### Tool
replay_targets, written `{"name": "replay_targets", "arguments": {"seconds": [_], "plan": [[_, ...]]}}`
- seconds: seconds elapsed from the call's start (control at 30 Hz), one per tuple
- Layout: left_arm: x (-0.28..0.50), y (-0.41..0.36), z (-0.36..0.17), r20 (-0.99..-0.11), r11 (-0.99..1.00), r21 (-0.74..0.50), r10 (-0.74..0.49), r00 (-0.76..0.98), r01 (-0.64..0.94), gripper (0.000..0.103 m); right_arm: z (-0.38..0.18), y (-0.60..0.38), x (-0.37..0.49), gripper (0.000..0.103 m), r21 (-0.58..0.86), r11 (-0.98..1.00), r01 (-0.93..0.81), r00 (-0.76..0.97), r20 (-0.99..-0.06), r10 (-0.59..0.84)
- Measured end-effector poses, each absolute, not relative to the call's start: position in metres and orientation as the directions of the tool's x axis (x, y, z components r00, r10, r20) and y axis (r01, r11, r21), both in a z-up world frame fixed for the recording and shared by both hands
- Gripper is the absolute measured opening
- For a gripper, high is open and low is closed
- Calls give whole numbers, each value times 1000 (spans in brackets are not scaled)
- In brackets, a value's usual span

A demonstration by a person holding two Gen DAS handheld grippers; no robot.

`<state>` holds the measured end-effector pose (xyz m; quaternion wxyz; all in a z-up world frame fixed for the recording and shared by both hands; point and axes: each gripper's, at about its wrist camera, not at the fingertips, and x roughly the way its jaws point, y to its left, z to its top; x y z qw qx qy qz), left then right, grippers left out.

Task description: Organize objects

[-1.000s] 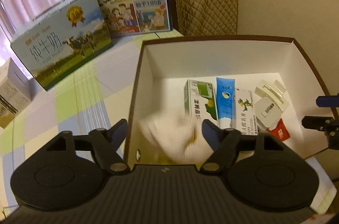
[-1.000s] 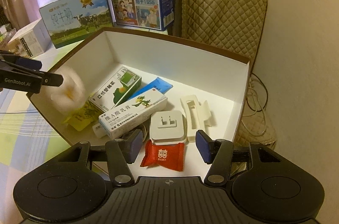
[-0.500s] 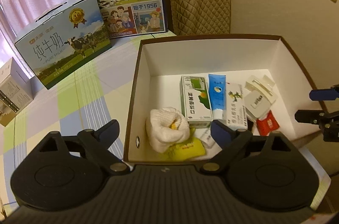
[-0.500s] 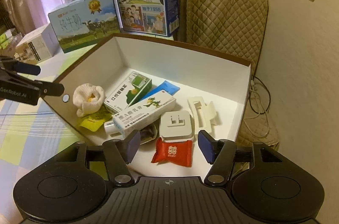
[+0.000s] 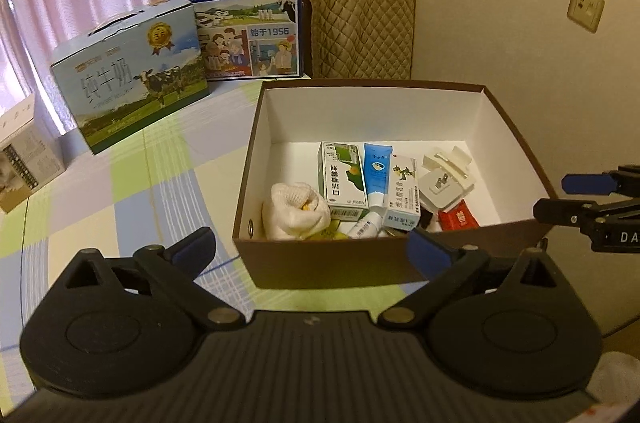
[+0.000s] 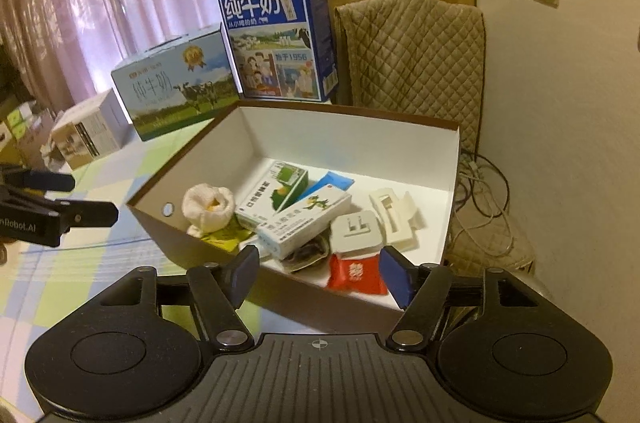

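Observation:
A brown box (image 5: 320, 265) with a white inside (image 6: 348, 139) stands on the checked tablecloth. In it lie a white rolled cloth bundle (image 5: 296, 209) (image 6: 209, 208), a green-white medicine box (image 5: 342, 179), a blue tube (image 5: 376, 175), a white medicine box (image 6: 304, 223), a white plug adapter (image 6: 354, 231), a white plastic clip (image 6: 394, 213) and a red packet (image 6: 356, 273). My left gripper (image 5: 312, 251) hangs open and empty just before the box's near wall. My right gripper (image 6: 322, 273) is open and empty over the box's near corner, above the red packet.
Two milk cartons (image 5: 132, 71) (image 5: 244, 15) stand behind the box on the left, with a small white carton (image 5: 24, 155) further left. A quilted chair back (image 6: 412, 63) and loose cables (image 6: 484, 199) are beside the wall on the right.
The white bundle left my open left fingers and now rests in the box's near left corner. Both grippers have drawn back from the box and risen.

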<state>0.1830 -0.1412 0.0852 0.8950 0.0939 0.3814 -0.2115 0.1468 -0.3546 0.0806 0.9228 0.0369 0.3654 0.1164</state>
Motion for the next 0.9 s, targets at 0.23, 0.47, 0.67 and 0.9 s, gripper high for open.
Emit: {"name": "replay_targets", "arguments": {"seconds": [0.23,0.47,0.67,0.9], "plan": [[148,-107,85,-711,914,-44,-312,631,402,102,82,-332,120,67,187,971,-151,715,-658,238],[116,-70,71,-723,943,-68,-271,635,325,102,64,-300,95,68,253,962,-102,692,-677,252],[94,-41,60,-736,966,-58,-212,643,252,102,51,-278,84,68,299,946,-128,668,-679,305],[70,-8,46,-749,985,-67,-155,644,159,102,27,-246,71,68,299,932,-208,627,-690,361]]}}
